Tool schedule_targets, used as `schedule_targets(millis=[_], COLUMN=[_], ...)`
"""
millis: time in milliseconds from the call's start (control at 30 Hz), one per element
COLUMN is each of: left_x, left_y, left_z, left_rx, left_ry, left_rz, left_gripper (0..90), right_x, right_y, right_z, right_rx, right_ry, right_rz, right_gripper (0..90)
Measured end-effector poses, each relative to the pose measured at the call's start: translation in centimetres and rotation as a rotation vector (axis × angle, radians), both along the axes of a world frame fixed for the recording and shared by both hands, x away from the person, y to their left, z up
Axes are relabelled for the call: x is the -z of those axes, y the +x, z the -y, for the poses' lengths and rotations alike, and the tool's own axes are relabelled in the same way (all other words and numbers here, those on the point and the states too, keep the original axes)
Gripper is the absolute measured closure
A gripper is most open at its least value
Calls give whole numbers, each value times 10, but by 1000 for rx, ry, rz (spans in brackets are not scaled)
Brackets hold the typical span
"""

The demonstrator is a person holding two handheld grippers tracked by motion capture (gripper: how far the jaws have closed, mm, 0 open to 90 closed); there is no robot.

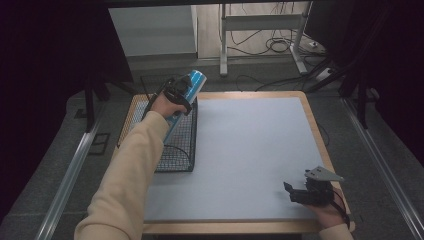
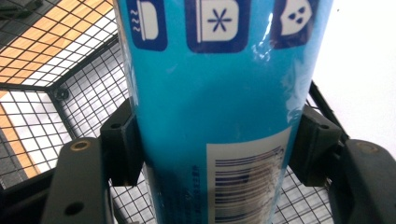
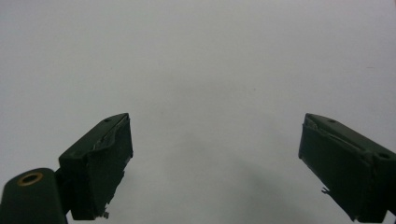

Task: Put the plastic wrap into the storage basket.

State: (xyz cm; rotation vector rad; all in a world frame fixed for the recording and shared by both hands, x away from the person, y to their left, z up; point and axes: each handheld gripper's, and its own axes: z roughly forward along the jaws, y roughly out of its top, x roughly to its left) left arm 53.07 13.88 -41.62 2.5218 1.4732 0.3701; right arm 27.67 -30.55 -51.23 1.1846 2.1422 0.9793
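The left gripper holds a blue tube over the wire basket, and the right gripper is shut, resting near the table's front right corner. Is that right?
Not quite. The right gripper is open: the right gripper view shows its jaws wide apart with nothing between them. The rest holds: the left gripper is shut on the blue tube over the wire basket, and the right one rests near the table's front right corner.

Left sleeve (image 1: 131, 170): long, pale yellow-beige, covering the forearm to the wrist.
Right sleeve (image 1: 336, 233): same pale beige, cuff edge at the wrist.
Left tongs (image 2: 219, 140): black body; two blocky black jaw pads on dark arms; brass-coloured rivet on each arm; small screw holes in the pads.
Right tongs (image 1: 300, 192): black housing; grey three-cornered plate on top; dark cable across the wrist.
Right tongs jaws: dark, wedge-shaped pads with ragged, worn inner facing; brass rivet on one arm.
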Motion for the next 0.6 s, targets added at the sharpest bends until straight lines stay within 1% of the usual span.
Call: schedule_targets(millis=[100, 200, 233, 267, 500, 600], left_x=[6, 9, 11, 12, 16, 17], left_y=[3, 4, 6, 6, 8, 8], left_z=[1, 1, 2, 2, -2, -3], left_rx=[-3, -10, -11, -12, -38, -40], left_ry=[5, 11, 28, 32, 33, 30], left_rz=[-7, -3, 2, -1, 8, 12], left_gripper=[319, 318, 318, 318, 317, 316], right_x=[0, 0, 0, 0, 0, 0], right_y=[0, -1, -1, -1, -1, -1], right_z=[-1, 0, 0, 0, 0, 0], right_rx=[1, 3, 3, 3, 1, 0], right_ry=[-3, -3, -3, -3, -4, -5], right_rz=[0, 1, 1, 2, 3, 5], right_gripper=[100, 100, 100, 100, 100, 100])
